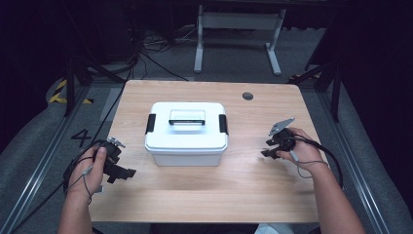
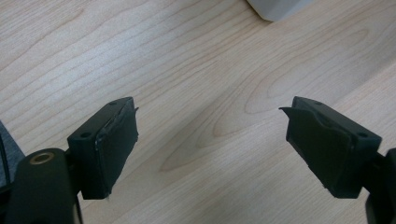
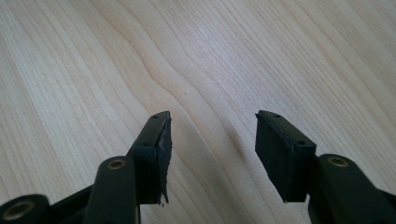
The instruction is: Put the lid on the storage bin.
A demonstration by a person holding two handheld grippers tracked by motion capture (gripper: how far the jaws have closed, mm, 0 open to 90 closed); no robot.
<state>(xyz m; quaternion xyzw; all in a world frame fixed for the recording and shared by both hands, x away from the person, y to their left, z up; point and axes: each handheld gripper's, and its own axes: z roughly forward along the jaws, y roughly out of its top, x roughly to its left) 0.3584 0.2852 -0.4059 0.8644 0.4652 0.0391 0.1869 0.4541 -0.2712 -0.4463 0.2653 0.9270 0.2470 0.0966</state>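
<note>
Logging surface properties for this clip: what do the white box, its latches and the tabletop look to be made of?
The white box looks like moulded plastic: smooth, uniformly matte, with rounded corners. Its side latches seem to be black plastic too, though they are small here. The tabletop shows pale wood grain with a low sheen; solid wood or a laminate print, the look leaves that open.

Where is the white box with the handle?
In the high view, the white box sits mid-table, between the left gripper and the right gripper.

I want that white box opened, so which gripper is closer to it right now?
Left. The left gripper sits just off the white box's near left corner; the right gripper is farther off its right side. Both open, empty.
</note>
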